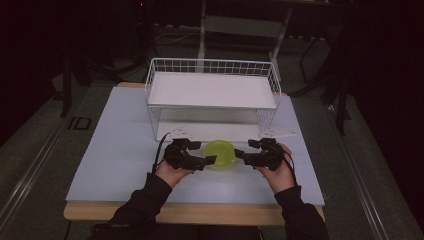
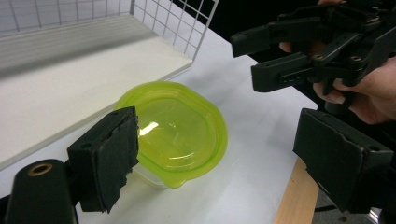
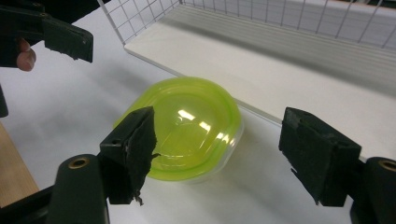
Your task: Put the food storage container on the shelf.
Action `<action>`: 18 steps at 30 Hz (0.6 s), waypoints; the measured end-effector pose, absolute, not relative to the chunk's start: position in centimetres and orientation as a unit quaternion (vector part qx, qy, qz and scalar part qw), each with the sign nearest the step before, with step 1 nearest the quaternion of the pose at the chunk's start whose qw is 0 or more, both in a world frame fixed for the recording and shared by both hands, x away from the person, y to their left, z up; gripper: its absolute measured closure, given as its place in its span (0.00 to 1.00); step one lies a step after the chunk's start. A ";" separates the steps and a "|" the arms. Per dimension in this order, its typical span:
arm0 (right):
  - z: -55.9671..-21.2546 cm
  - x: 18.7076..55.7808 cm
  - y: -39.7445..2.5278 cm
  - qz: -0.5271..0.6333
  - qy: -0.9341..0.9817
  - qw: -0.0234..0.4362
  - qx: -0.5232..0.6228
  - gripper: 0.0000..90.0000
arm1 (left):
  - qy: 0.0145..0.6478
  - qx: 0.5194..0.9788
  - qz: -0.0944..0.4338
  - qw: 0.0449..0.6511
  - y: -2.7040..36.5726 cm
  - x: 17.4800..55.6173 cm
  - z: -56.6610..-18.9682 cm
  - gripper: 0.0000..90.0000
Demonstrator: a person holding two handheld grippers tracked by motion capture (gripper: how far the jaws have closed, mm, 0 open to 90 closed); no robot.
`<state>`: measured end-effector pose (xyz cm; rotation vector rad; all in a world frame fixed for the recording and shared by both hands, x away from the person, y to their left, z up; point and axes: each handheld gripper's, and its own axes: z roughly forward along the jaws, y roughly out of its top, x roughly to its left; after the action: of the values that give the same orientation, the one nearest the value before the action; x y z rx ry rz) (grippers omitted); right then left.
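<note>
High view – container: the lime-lidded container (image 1: 220, 154) sits on the pale table (image 1: 120, 150), just in front of the white wire rack (image 1: 212, 92); your left gripper (image 1: 209, 160) is at its 9 o'clock and your right gripper (image 1: 238, 153) at its 3 o'clock, both tips close to the rim.

Left gripper view – tool state: your jaws stand wide apart, nothing between them; the container (image 2: 175, 133) lies ahead, the near pad (image 2: 109, 156) overlapping its rim at 8 o'clock, though you cannot tell whether they touch. The right gripper (image 2: 245, 58) hangs at 1 o'clock, jaws parted.

Right gripper view – tool state: jaws wide, holding nothing; the container (image 3: 189, 126) sits between and beyond them, the left gripper (image 3: 79, 44) at 10 o'clock.

Handling: it looks like light, thin plastic with a glossy domed lid, so expect it to slide and flex.

Grip: take the lid's lip or the small tab at its edge, squeezing gently; brace the clear base with the other tool.
</note>
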<state>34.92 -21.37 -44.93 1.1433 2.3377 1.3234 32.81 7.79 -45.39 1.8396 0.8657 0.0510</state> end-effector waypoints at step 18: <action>-46.5 36.6 -20.2 0.433 0.799 0.078 0.411 0.31 | 0.428 0.752 -0.012 0.502 7.8 34.8 -47.0 0.21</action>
<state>36.65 -20.24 -46.53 1.2302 2.3922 1.2958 34.77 7.81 -47.00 1.8159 1.0331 -0.0297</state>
